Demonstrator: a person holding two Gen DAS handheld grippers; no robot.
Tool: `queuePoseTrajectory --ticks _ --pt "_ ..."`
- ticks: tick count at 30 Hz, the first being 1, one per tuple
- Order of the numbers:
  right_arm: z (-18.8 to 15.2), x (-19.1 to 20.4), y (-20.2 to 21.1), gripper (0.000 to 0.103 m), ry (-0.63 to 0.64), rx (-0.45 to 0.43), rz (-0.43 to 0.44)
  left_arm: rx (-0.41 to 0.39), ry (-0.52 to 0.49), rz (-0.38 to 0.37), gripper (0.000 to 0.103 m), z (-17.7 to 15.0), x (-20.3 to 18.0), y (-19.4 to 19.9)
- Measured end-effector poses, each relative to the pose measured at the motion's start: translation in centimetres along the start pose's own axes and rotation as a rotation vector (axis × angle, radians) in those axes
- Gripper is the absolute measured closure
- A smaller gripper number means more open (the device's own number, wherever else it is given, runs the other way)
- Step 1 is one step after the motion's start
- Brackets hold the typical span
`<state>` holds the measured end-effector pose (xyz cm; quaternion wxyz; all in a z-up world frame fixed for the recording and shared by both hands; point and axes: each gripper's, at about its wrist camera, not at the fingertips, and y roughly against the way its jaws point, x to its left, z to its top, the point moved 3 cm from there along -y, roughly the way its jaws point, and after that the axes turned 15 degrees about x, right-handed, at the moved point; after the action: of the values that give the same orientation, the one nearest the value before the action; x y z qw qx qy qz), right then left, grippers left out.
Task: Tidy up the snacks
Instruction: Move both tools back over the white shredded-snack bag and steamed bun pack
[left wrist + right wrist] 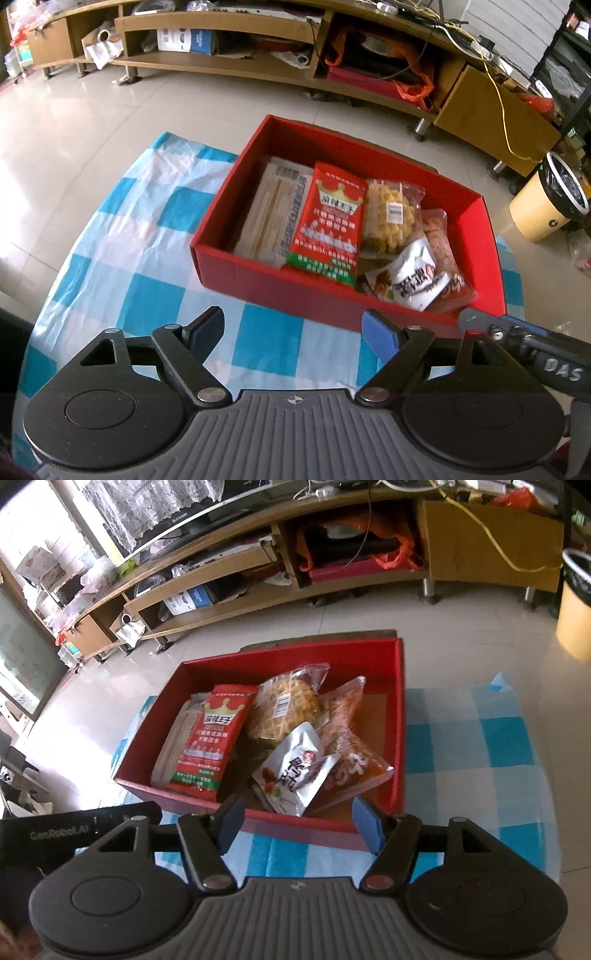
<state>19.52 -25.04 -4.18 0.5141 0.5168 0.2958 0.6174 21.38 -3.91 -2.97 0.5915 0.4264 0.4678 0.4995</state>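
Both the left gripper point(293, 330) and right gripper point(297, 821) hovered spread and empty before the red cardboard box point(400, 716), where the white foil snack pouch point(295, 771) lay, seemingly light, crinkly, best pinched at 1 sealed edge.

L tongs point(293, 338) & R tongs point(299, 823) both agape, empty

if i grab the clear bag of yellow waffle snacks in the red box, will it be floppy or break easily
The waffle bag looks like thin, crinkly clear film, so probably floppy at the edges and somewhat slippery. The lattice pieces inside look brittle; a hard squeeze could well crush them. It seems light for its size, and it leans on the red crown packet inside the red box, so lifting may shift that.
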Motion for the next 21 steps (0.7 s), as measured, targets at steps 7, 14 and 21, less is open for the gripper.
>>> queuePoseTrajectory --ticks 7,14,21 --pt "-1.6 -0.6 1.2 0.04 -0.011 0.005 0.007 0.014 -0.033 -0.006 0.017 -1.7 -0.9 -0.1" --pt "-3.9 -1.2 1.1 0.04 -0.028 0.043 -0.01 0.057 -0.028 -0.02 0.017 -4.1 -0.5 -0.6" --pt "-6.8 -1.7 0.7 0.04 -0.037 0.108 -0.014 0.098 -0.055 -0.022 0.017 -6.4 -1.1 -1.6"
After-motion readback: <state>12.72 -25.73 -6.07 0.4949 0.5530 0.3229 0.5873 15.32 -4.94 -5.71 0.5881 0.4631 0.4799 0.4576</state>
